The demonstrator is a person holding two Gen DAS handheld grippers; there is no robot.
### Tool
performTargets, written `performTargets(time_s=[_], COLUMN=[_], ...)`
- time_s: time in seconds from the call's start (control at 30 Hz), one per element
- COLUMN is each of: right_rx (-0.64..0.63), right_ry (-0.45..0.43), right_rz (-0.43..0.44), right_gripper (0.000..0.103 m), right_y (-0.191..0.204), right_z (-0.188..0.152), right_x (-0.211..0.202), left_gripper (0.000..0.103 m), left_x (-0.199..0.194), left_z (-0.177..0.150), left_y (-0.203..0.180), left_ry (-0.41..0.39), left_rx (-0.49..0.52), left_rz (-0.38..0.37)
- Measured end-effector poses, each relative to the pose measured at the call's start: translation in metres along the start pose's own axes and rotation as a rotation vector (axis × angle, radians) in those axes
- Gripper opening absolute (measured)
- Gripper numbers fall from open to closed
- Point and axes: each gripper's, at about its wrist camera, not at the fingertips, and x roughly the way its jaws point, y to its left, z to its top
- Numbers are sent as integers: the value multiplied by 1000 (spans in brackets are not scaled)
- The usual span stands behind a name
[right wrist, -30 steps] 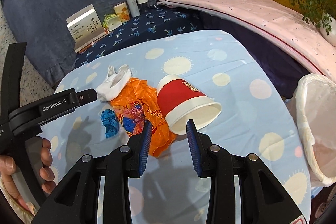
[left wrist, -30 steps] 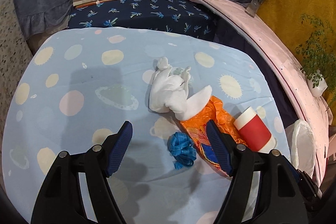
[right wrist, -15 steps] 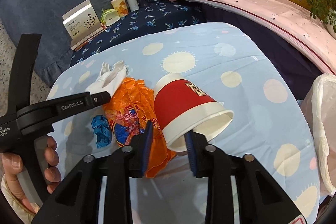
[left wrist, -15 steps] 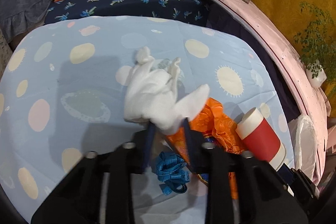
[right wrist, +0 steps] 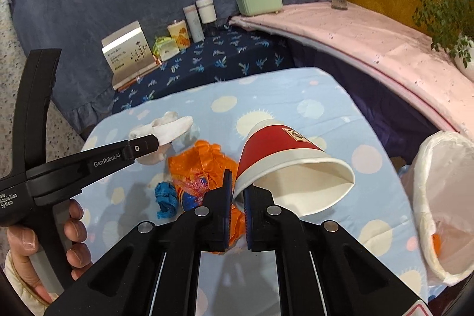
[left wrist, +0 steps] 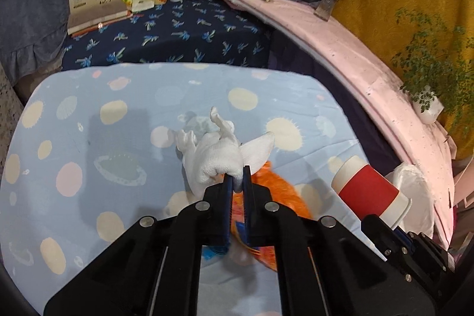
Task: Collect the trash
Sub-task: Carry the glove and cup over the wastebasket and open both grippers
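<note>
My left gripper (left wrist: pixel 237 182) is shut on a crumpled white tissue (left wrist: pixel 216 156) and holds it above the light blue tablecloth (left wrist: pixel 89 138). It also shows in the right wrist view (right wrist: pixel 166 129). My right gripper (right wrist: pixel 237 191) is shut on the rim of a red paper cup (right wrist: pixel 281 150) and holds it tilted, mouth toward me. An orange plastic wrapper (right wrist: pixel 201 165) and a blue crumpled scrap (right wrist: pixel 164 194) lie on the cloth under the grippers. The cup also shows in the left wrist view (left wrist: pixel 367 191).
A white-lined trash bin (right wrist: pixel 441 197) stands at the table's right edge. Behind are a dark blue floral surface (left wrist: pixel 166 34) with a box, jars and cups, and a pink curved ledge (left wrist: pixel 355 55) with plants.
My left gripper closed on the white tissue and lifted it. My right gripper closed on the cup's rim and raised the cup off the cloth.
</note>
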Motion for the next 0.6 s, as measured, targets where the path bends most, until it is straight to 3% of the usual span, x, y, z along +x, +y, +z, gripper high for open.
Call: performTargets(time_s=[0.3,0.6], right_rx=[20,68], right_ry=[-116,-202], right_rz=[-29,-76], right_gripper=[7,7], right_y=[-25,-66], right_z=[14,15], right_x=[-67,-121], left_gripper=[6,6], left_x=[-52,-77], left_z=[6,-3], left_y=[-59,-129], left_ry=[-85,-111], left_rx=[62,154], left_rz=[-78,-148])
